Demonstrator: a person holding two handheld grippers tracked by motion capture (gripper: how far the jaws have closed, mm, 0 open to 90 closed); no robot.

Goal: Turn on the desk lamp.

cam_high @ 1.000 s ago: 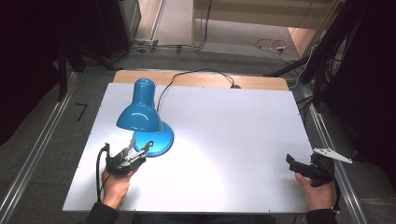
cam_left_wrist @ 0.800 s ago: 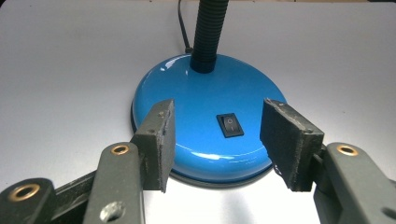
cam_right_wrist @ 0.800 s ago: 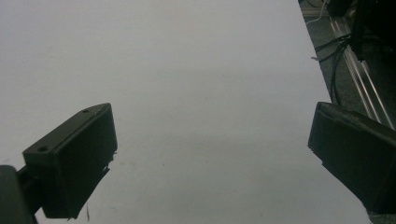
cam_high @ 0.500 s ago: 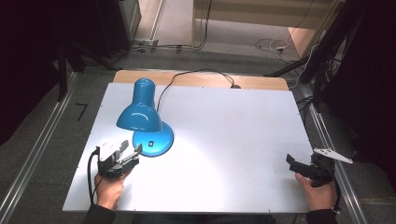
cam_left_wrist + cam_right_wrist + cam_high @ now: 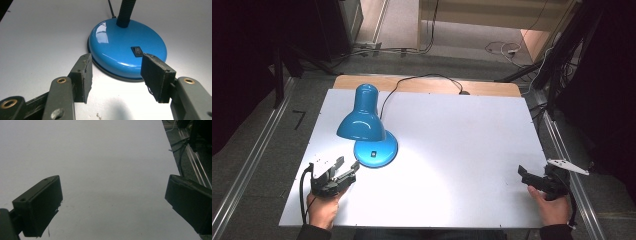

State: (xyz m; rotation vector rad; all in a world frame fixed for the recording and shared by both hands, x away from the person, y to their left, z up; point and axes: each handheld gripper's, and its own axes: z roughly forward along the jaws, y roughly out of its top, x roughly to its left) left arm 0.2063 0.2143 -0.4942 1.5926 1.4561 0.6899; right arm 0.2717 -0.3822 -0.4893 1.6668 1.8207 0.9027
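Left tongs point(image 5: 346, 174) agape just short of blue lamp's base point(image 5: 375, 152), nothing between.

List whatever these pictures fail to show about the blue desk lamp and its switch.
- Blue metal desk lamp, bulb: high view, hidden by the shade.
- Small black rocker switch: position too small to read in either view.
- Black power cable, plug end: high view, lost at the table's far edge.
- Lamp's black flexible neck: left gripper view, cut off by the top edge.

Left tool point(image 5: 346, 171) withdrawn from lamp base point(image 5: 375, 152) toward near-left corner of bench point(image 5: 462, 150); jaws apart, nothing between them.
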